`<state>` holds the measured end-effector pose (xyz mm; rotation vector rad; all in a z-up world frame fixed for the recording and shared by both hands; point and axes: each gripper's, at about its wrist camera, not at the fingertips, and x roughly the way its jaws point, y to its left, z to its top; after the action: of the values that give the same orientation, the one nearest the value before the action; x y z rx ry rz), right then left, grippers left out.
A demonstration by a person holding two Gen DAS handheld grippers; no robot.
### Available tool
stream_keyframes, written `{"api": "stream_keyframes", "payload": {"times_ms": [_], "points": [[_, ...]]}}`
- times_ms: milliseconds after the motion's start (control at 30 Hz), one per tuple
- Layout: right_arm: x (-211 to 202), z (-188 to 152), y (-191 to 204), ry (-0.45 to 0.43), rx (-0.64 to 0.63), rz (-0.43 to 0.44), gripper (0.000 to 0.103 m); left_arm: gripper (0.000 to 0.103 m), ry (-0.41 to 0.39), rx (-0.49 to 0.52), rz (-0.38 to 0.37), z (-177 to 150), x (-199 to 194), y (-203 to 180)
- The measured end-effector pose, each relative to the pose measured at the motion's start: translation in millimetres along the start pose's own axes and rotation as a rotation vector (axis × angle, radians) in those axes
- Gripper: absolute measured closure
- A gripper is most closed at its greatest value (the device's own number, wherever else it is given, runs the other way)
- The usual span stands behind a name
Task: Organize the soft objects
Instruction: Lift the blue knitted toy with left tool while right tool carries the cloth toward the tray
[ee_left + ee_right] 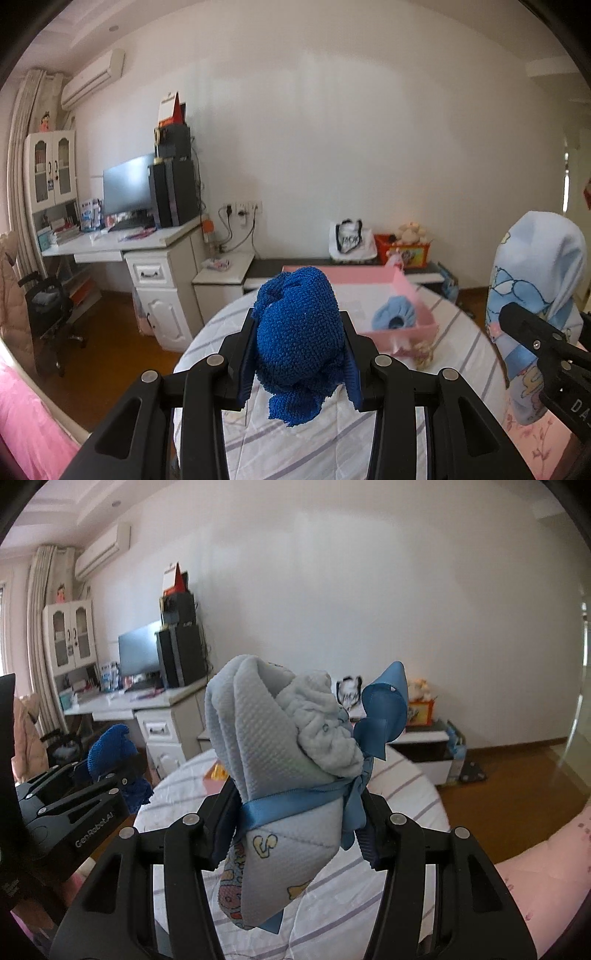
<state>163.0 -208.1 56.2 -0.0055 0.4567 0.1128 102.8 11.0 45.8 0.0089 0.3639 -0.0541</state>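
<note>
Pinching from both sides, the left gripper (299, 354) has its two pads pressed into a dark blue knitted cloth (299, 332), a bunched lump that stands up between the narrow-set fingers (245, 358) and hangs a little below them. The right gripper (299, 823) is clamped, at a middling width, on a pale blue towel bundle (280, 760) tied round with a blue ribbon (384, 712); the bundle rises above the fingers (218, 830) and its printed lower end droops beneath them. Both soft things are lifted clear of the surface under them.

That surface is a round table (461, 332) under a white cloth with thin purple stripes. On its far side sits a pink box (402, 291), open on top, with a light blue rolled cloth (395, 317) lying in its near right corner. A small beige thing (423, 350) lies just in front of the box; what it is cannot be told.

Beyond the table runs a low white bench (229, 271) along a plain white wall (332, 129), carrying a white bag (349, 240) and a red bin (402, 249) with plush toys. At the left stands a white desk (147, 243) with a monitor (127, 188) and a black computer tower (173, 192). An air conditioner (92, 79) hangs high on the wall and a black chair (48, 306) stands on the brown wooden floor (118, 325). Pink bedding (535, 878) shows at the lower edge.
</note>
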Motion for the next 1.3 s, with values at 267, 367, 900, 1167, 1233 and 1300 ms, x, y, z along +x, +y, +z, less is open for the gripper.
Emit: {"api": "stream_keyframes", "payload": {"times_ms": [267, 367, 900, 1167, 1233, 1300], "points": [[-16, 7, 2, -0.069, -0.005, 0.001, 0.051, 0.066, -0.055, -0.007, 0.002, -12, -24, 3], [-14, 8, 2, -0.068, 0.002, 0.003, 0.051, 0.066, -0.059, -0.004, 0.002, -20, -29, 4], [5, 11, 0, -0.035, 0.008, -0.003, 0.051, 0.066, -0.034, 0.0, -0.001, -11, -15, 2], [43, 14, -5, 0.016, 0.022, -0.009, 0.05, 0.066, 0.017, 0.019, 0.006, 2, 32, -4], [57, 14, -8, 0.031, 0.027, -0.01, 0.05, 0.066, 0.029, 0.022, 0.006, 8, 47, -6], [71, 17, -10, 0.044, 0.028, -0.016, 0.05, 0.066, 0.047, 0.024, 0.006, 14, 67, -9]]}}
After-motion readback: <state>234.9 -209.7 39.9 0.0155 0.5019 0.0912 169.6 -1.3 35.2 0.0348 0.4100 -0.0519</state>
